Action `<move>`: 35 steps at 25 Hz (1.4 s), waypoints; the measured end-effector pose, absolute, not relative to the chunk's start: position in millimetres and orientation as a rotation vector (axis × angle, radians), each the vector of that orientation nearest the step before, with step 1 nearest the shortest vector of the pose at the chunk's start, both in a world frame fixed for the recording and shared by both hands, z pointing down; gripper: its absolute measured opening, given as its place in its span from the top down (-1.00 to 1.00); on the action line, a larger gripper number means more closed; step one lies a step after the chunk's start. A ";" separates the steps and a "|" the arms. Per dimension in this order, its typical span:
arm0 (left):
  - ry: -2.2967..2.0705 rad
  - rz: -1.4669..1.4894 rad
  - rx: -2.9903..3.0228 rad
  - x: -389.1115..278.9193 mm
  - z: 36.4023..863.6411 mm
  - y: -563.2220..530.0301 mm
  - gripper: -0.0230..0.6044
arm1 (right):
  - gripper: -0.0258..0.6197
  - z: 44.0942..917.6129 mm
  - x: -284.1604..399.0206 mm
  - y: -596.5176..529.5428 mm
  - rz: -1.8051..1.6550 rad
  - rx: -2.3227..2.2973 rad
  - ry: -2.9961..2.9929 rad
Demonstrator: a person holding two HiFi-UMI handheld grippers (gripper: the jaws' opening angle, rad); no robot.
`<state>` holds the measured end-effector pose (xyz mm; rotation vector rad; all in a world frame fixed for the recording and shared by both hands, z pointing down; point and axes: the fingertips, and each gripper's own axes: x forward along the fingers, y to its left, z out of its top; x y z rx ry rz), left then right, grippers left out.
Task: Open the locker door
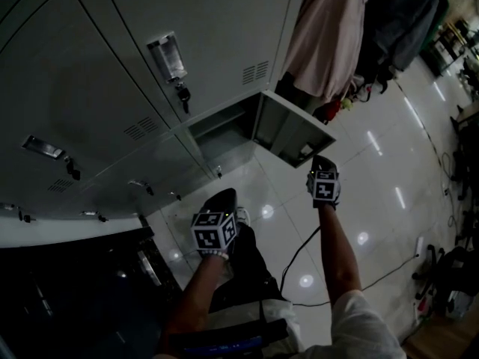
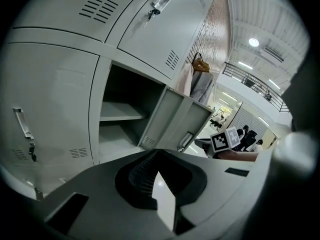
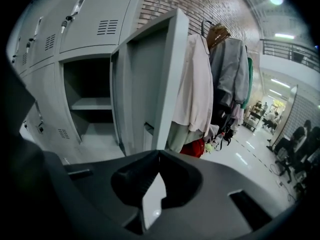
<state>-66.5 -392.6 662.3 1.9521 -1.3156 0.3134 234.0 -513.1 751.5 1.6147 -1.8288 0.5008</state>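
The grey locker door (image 1: 288, 126) stands swung out from its low compartment (image 1: 221, 137), which shows a bare shelf (image 2: 120, 115) inside. My right gripper (image 1: 322, 161) hovers just in front of the door's free edge, jaws shut with nothing between them. In the right gripper view the door (image 3: 150, 79) rises edge-on right ahead of the right gripper (image 3: 159, 154), a small gap apart. My left gripper (image 1: 222, 200) hangs lower and nearer to me, facing the open compartment; its jaws meet at the left gripper (image 2: 157, 154) tip, with nothing in them.
Closed lockers (image 1: 168, 58) with latches and dangling keys surround the open one. Clothes (image 1: 329, 28) hang on a rack right of the door, a red item (image 3: 192, 146) under them. A cable (image 1: 299, 253) runs over the glossy tile floor. Dark furniture (image 1: 75, 290) sits at lower left.
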 end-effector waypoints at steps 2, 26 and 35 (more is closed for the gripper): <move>-1.328 0.311 1.954 -69.4 658.0 -391.3 0.93 | 0.86 747.1 234.0 -510.0 0.492 1.624 -1.824; -1.439 0.128 2.106 -84.4 535.7 -287.2 0.93 | 0.87 567.2 62.3 -310.1 0.548 1.359 -2.399; -1.428 0.058 2.122 -53.0 501.8 -249.5 0.93 | 0.87 497.6 39.7 -269.3 0.588 1.239 -2.569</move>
